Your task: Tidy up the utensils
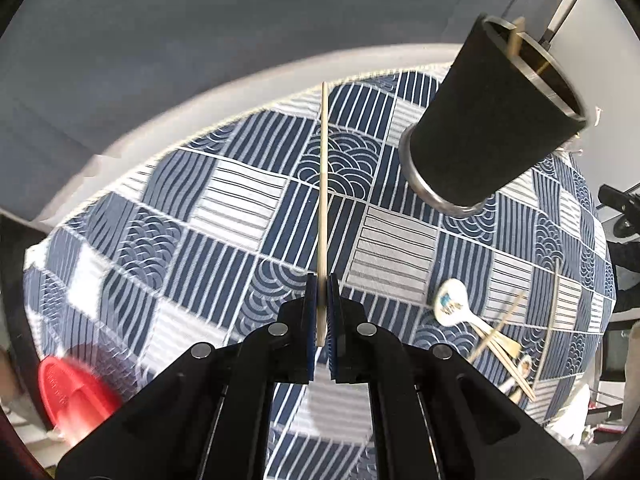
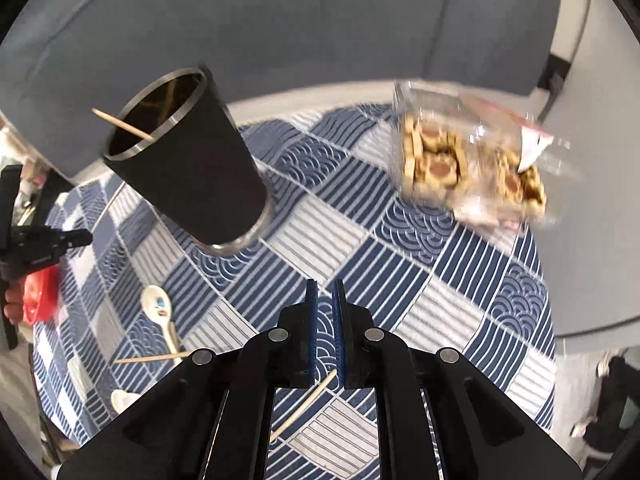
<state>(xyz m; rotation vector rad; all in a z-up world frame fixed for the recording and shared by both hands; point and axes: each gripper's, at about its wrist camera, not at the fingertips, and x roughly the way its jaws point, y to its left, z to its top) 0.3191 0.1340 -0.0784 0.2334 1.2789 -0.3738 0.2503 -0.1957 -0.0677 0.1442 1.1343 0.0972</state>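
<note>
My left gripper is shut on a pale wooden chopstick that sticks straight out past its pads, above the blue patterned cloth. My right gripper is shut too. A second chopstick is pinched deep between its pads and slants down to the left. The black metal-rimmed cup stands on the cloth with a chopstick leaning out of it. A white spoon and loose chopsticks lie on the cloth.
A clear pack of cookies sits at the far right of the cloth. A red object lies near the left edge. Beyond the table's white rim is a grey sofa. The left gripper's black body shows at the right wrist view's left edge.
</note>
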